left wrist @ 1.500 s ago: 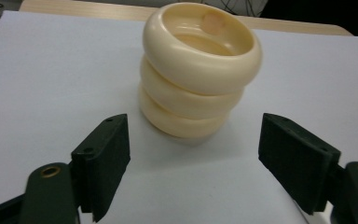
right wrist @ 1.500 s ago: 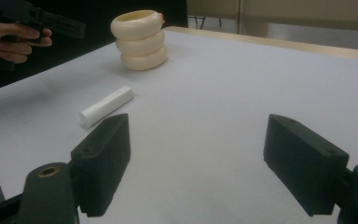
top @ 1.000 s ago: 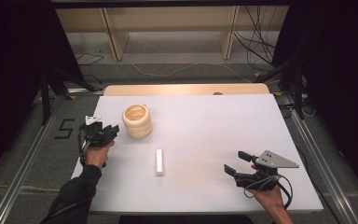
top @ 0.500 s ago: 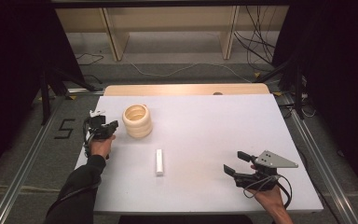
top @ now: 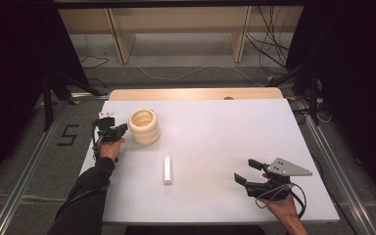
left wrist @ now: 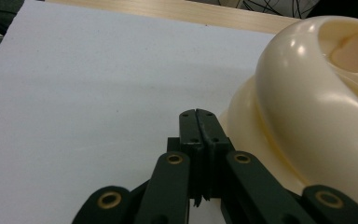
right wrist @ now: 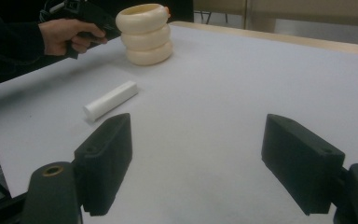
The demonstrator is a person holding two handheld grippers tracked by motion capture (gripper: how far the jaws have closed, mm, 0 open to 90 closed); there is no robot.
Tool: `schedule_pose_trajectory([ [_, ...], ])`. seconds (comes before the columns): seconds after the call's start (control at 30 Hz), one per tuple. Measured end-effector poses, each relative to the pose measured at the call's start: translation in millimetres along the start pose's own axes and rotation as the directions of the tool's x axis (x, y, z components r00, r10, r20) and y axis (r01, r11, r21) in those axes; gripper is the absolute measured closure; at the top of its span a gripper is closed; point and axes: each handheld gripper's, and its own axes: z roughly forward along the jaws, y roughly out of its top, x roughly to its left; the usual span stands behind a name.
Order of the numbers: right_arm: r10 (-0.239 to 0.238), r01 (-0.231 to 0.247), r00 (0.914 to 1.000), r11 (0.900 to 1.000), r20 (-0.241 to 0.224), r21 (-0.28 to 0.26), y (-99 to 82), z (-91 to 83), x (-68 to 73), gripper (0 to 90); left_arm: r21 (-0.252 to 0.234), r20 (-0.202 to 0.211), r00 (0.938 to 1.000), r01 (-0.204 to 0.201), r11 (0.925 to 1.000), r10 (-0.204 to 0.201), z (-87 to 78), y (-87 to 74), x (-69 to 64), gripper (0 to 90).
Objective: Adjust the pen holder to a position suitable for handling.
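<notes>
Left gripper (top: 123,129): held level in the left hand (top: 108,148) at the table's left edge, jaws pressed together with nothing between them, tips just beside the cream ring stack (top: 144,126).
Right gripper (top: 245,174): low over the near right of the table, jaws spread wide and empty, grey plate on top.
Ring stack: stands upright on the far left part of the table; I cannot tell whether the left gripper's tips touch it.
Left gripper view: the closed tips lie against the glossy lower curve of the stack.
Right gripper view: three rings show, one on another.
White bar (top: 167,169): lies flat near the table's middle, apart from both grippers.
Table (top: 215,137): white top, wooden strip along the far edge.
Room: dark, cables on the floor behind.
</notes>
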Motion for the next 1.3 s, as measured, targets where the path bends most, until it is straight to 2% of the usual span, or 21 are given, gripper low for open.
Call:
schedule_pose_trajectory([
  [0.47,0.0,0.0,1.0,1.0,-0.005,0.01,-0.7,2.2,-0.8,25.1,0.013,0.025,0.9996,-0.016,0.9998,0.016,7.4,1.9,-11.8,89.4],
  [0.93,0.0,0.0,1.0,0.9999,-0.007,0.012,-0.8,2.1,-0.9,25.2,0.029,0.074,0.9927,-0.097,0.9948,0.095,21.0,9.2,-53.9,89.4],
  [1.3,0.0,0.0,0.9999,0.9999,-0.011,0.013,-0.7,1.7,-1.2,25.1,0.041,0.115,0.9865,-0.122,0.9916,0.117,30.2,6.8,-82.6,89.4],
])
